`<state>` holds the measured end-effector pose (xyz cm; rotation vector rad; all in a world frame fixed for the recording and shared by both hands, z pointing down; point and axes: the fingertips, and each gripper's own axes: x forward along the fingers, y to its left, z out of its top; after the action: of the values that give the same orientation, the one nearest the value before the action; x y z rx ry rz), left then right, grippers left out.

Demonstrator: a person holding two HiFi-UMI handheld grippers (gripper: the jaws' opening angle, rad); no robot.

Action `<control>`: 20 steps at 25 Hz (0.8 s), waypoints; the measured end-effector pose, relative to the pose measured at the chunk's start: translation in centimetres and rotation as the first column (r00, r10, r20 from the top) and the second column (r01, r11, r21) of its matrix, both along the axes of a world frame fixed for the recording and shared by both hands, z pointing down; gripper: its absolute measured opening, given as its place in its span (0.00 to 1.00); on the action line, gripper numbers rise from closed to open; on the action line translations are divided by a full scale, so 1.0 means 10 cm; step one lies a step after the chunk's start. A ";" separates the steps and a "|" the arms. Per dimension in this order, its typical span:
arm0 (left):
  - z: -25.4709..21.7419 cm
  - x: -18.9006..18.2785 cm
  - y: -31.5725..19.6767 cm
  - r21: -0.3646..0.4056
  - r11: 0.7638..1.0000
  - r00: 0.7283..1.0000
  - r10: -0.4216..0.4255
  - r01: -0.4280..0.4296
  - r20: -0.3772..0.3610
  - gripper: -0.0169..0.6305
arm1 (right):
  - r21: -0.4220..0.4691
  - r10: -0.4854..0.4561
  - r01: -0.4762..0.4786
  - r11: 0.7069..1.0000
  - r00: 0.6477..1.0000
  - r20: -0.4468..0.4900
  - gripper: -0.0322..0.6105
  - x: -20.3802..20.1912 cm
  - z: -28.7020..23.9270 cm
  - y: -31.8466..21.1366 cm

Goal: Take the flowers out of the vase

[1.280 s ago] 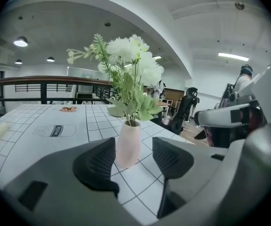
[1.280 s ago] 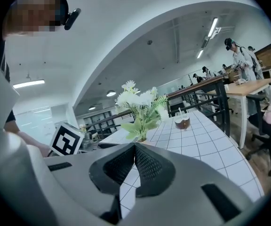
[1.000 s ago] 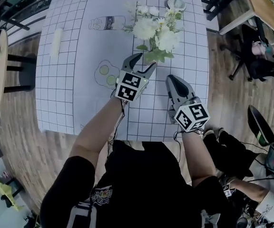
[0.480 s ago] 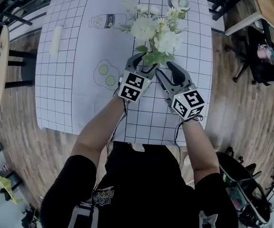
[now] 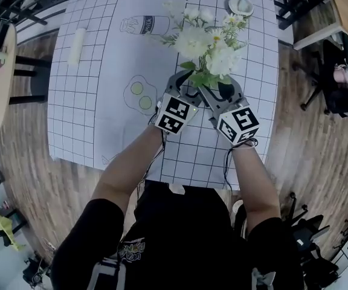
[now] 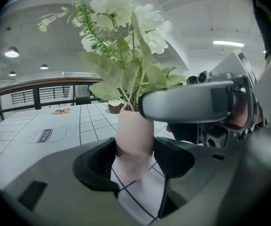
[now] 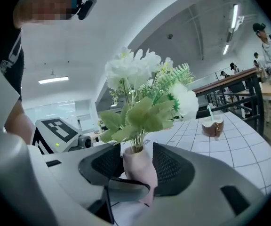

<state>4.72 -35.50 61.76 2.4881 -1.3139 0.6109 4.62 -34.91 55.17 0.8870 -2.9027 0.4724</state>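
Note:
A bunch of white flowers with green leaves [image 5: 207,41] stands in a small pink vase [image 6: 134,142] on the grid-patterned tablecloth [image 5: 101,71]. In the head view the leaves hide the vase. My left gripper [image 5: 189,88] is shut on the vase body, both pads against its sides [image 6: 134,159]. My right gripper [image 5: 219,92] comes in from the right. Its jaws are opening and stand on either side of the vase [image 7: 140,173], just below the leaves [image 7: 140,117], with a gap at each pad. One of its grey fingers [image 6: 187,102] crosses the left gripper view.
A coconut cup with a straw [image 5: 240,5] stands behind the flowers near the far right of the table. A white roll [image 5: 76,46] lies at the left. Wooden floor, chairs [image 5: 343,83] and another table surround the table; its right edge is close to my right arm.
My right gripper has moved up and left from the table's near edge to the vase and has opened from shut. The left gripper has stayed on the vase.

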 end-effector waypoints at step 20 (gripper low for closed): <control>0.01 -0.01 0.01 0.002 1.000 1.000 0.001 -0.001 0.000 0.42 | 0.104 0.020 -0.020 0.994 1.000 0.004 0.16 -0.07 -0.25 -0.16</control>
<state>4.64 -35.44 61.88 2.4911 -1.3140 0.6104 3.93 -36.54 52.64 0.9305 -2.9472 0.3268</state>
